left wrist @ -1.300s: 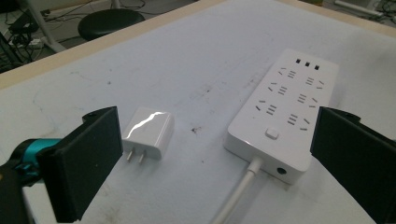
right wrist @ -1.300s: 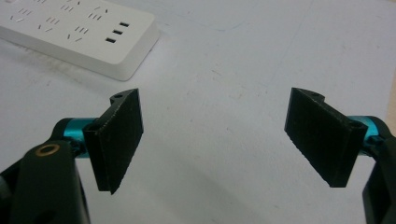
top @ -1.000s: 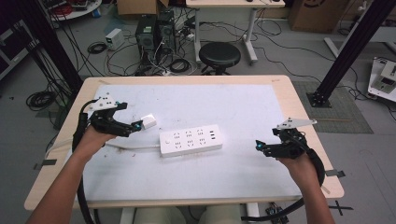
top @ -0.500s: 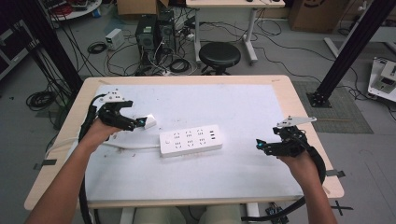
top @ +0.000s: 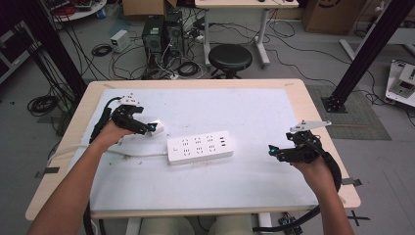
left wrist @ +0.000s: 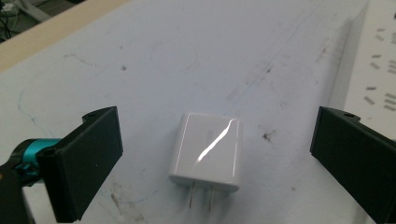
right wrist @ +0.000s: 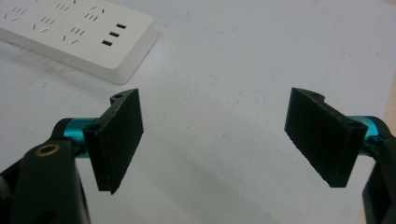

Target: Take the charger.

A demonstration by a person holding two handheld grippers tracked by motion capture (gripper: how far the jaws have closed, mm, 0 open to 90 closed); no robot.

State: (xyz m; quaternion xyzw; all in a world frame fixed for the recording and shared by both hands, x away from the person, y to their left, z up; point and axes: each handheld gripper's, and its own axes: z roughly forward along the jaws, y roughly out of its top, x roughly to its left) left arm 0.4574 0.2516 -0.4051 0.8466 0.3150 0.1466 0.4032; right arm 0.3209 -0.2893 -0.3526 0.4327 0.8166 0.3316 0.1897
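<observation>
Left gripper (left wrist: pixel 212 154) spread wide over white charger (left wrist: pixel 207 150), jaws on either side, not touching. Charger flat on white mat (top: pixel 254 112), prongs toward camera, just left of power strip (top: pixel 199 146). Step probably: pre-grasp. Next: lower, close squarely on charger sides. Right gripper (right wrist: pixel 212 140) released, empty, near right edge.

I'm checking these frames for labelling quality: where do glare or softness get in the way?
Left gripper view: a bright diagonal glare streak crosses the white charger, though its two prongs stay readable; the near black tongs look soft. Right gripper view: even light, no glare, power strip slots crisp. High view: soft overall; the power strip's sockets blur, and the charger is a pale blob.
</observation>
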